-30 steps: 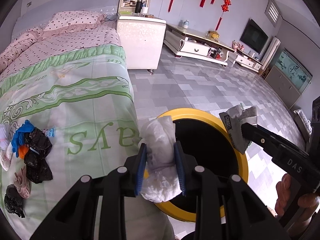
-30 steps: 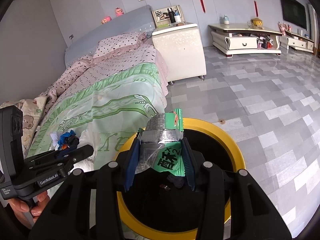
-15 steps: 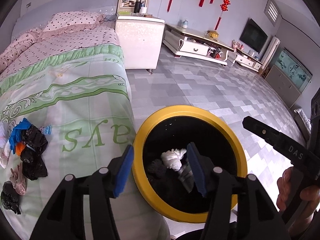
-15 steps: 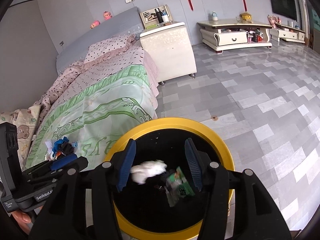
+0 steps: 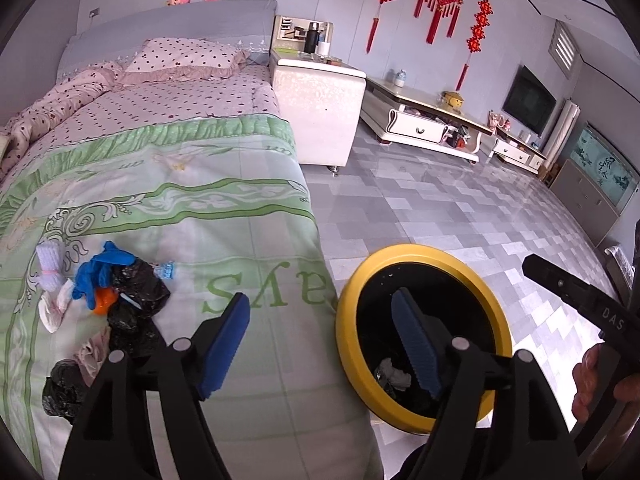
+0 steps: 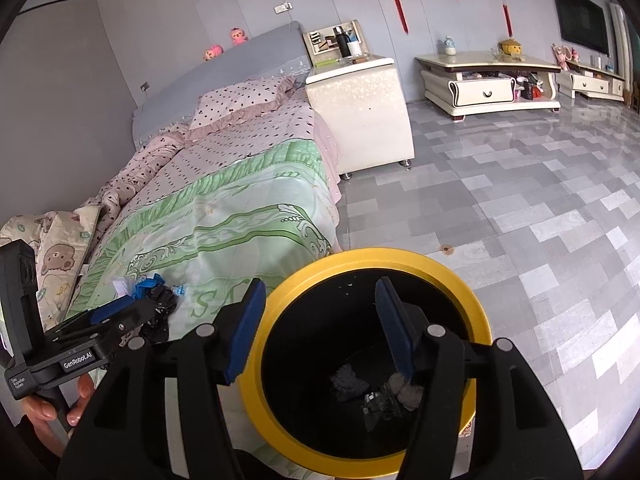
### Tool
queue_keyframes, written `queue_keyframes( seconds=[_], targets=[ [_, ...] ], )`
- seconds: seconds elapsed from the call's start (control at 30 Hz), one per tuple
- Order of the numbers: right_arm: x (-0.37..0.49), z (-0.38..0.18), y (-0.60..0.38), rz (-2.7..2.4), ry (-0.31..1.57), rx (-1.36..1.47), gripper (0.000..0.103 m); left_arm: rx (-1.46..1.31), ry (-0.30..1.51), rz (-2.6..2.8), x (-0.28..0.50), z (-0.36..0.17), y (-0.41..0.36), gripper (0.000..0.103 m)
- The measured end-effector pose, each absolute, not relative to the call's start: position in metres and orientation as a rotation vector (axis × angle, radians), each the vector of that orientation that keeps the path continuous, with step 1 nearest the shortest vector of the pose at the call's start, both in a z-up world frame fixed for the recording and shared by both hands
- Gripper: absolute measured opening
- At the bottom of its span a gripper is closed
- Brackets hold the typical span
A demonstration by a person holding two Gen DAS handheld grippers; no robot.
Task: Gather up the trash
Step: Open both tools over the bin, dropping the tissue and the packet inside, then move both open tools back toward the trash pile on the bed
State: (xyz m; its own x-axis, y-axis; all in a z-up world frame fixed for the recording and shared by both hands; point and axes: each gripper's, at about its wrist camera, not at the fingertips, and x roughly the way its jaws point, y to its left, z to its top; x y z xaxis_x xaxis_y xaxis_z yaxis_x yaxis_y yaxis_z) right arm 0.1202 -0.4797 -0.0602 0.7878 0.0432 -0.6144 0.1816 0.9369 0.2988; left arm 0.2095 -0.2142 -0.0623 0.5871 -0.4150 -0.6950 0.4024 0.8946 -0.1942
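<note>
Dropped trash [image 6: 350,376] lies under opening "GenRobot.AI" claw [image 5: 326,344].

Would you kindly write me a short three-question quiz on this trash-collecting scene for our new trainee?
1. True or false: the left gripper has a piece of trash between its pads.
2. Where does the remaining trash pile lie? A) on the floor B) on the green bedspread C) on the nightstand
3. Fill in: the rim of the trash bin is coloured ____.

Key
1. False: its jaws are opening with nothing between them, as with the right gripper.
2. B.
3. Yellow; crumpled trash already lies inside.
</note>
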Motion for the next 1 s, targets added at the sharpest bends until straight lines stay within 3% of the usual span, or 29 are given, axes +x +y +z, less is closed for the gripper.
queue_keyframes(
  seconds=[0.5, 1.0],
  targets=[
    [0.167, -0.017, -0.365, 0.098, 0.658, 0.258, 0.062, -0.060, 0.759, -0.296, 0.210, -0.038, -0.092, 0.077],
    [0.222, -0.030, -0.247, 0.247, 0.733, 0.198, 0.062, -0.094, 0.804, -0.143, 0.212, -0.072, 0.005, 0.077]
  ],
)
